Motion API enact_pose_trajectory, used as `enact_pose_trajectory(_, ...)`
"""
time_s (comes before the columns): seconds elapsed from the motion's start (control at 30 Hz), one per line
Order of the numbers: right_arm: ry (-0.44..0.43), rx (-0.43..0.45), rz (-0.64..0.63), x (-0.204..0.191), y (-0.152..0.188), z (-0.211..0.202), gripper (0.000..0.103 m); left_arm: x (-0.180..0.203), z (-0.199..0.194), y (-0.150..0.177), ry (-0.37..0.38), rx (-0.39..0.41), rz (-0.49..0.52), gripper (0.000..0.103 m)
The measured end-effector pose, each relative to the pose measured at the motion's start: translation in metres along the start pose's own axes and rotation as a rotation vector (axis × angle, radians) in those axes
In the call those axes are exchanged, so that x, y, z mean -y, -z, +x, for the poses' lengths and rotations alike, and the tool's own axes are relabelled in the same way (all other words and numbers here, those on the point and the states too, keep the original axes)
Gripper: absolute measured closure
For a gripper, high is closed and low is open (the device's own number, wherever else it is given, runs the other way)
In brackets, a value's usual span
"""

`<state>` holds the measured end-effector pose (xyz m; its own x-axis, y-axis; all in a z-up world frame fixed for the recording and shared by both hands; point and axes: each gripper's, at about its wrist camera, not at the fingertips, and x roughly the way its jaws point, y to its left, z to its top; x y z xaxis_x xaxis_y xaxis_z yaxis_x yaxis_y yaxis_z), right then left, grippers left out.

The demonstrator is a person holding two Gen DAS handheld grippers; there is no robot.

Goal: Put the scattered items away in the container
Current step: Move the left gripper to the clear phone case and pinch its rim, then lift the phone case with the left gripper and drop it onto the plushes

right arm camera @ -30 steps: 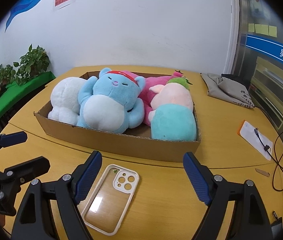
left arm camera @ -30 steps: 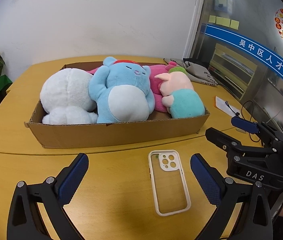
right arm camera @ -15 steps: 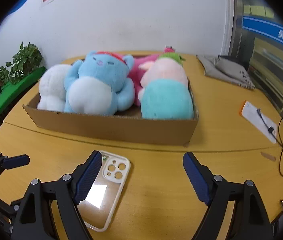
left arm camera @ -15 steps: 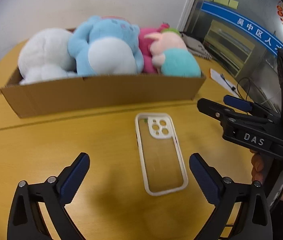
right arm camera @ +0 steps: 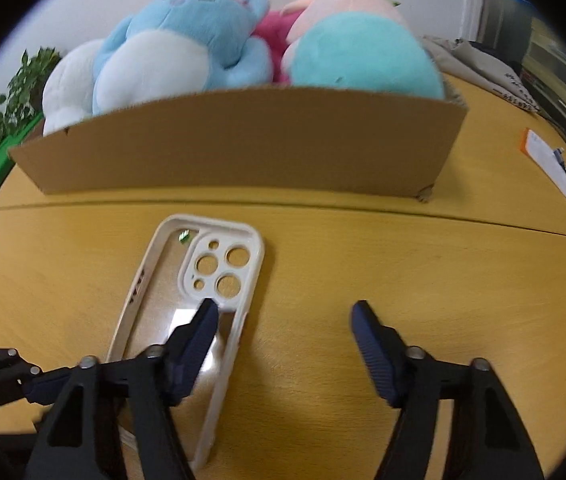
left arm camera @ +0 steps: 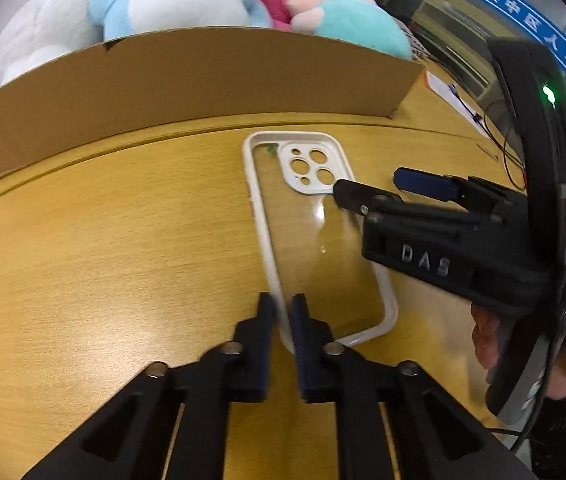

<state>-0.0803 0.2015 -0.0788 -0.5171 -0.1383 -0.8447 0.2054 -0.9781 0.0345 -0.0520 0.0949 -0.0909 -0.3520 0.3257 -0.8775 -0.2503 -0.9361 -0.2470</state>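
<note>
A clear phone case with a white rim [left arm camera: 315,232] lies flat on the wooden table in front of the cardboard box [left arm camera: 187,88]. My left gripper [left arm camera: 282,312] is shut on the case's left rim near its bottom corner. My right gripper [right arm camera: 283,312] is open, its left finger over the case [right arm camera: 187,304] and its right finger over bare table; it also shows in the left wrist view [left arm camera: 367,188]. The box [right arm camera: 243,144] holds several plush toys: white [right arm camera: 67,84], blue [right arm camera: 179,40], pink, and teal [right arm camera: 359,56].
A white card with a cable [right arm camera: 555,164] lies on the table at the right. A grey cloth bag [right arm camera: 483,68] lies behind the box at the right. A green plant [right arm camera: 15,96] stands at the far left.
Both grippers have dropped low and moved in on the phone case. The left gripper closed from wide open onto the case's rim. The right gripper narrowed a little over the case.
</note>
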Motion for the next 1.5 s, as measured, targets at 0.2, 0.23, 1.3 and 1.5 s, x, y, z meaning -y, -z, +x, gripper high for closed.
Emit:
enact_pose_trajectory(0.2,-0.074,0.011,-0.069,-0.015,0.002,-0.004,0.090,-0.004,-0.002,0.004,0.011,0.010,-0.006,0.095)
enact_pose_trajectory(0.23,-0.063,0.014,-0.080,-0.019,0.003,-0.006,0.091,-0.005,-0.003,0.004,0.010,0.012,-0.005,0.095)
enact_pose_trajectory(1.3,-0.033,0.375,-0.120,-0.018,-0.289,-0.030,0.095,-0.059,-0.067,-0.280,-0.054,0.273,0.089,0.094)
enact_pose_trajectory(1.5,0.038,0.173,-0.129,-0.013,-0.305,0.060,0.095,-0.073,-0.023,-0.312,-0.025,0.231,0.027,0.089)
